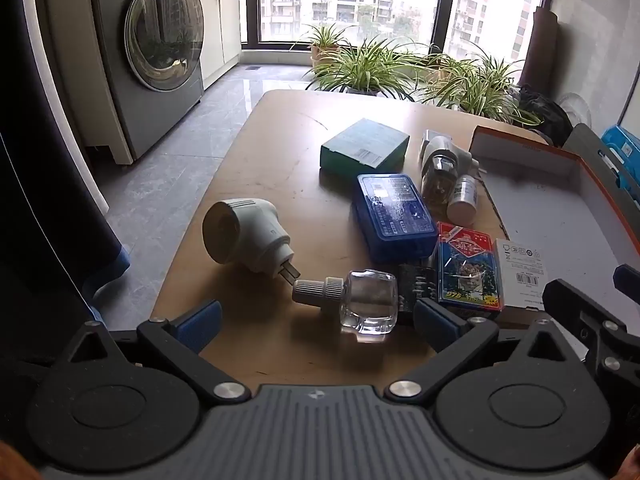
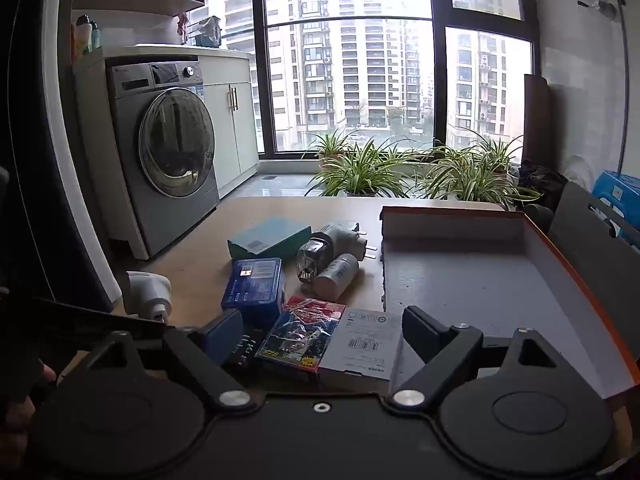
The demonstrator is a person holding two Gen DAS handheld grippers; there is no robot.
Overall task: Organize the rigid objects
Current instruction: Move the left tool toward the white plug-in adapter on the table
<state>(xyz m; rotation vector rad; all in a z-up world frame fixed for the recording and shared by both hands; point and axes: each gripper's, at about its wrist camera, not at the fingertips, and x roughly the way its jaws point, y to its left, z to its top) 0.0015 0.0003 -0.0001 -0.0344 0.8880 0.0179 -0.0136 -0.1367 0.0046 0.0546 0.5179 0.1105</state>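
Note:
My left gripper (image 1: 318, 322) is open, its jaws on either side of a clear glass bottle with a ribbed grey cap (image 1: 360, 300) lying on the wooden table (image 1: 256, 168). A white plug-in device (image 1: 246, 236) lies just left of the cap. My right gripper (image 2: 322, 338) is open over a red-and-blue card pack (image 2: 302, 334) and a small white box (image 2: 364, 344). Behind them lie a blue case (image 2: 254, 290), a teal box (image 2: 268, 242), a glass bulb (image 2: 312, 258) and a white bottle (image 2: 336, 274). A large orange-edged box lid (image 2: 480, 276) lies empty at the right.
A small black item (image 1: 412, 286) lies between the glass bottle and the card pack. A second white plug device (image 2: 344, 232) lies behind the bulb. A washing machine (image 2: 168, 148) stands left, potted plants (image 2: 400, 172) beyond the table, a grey chair back (image 2: 588, 240) at right.

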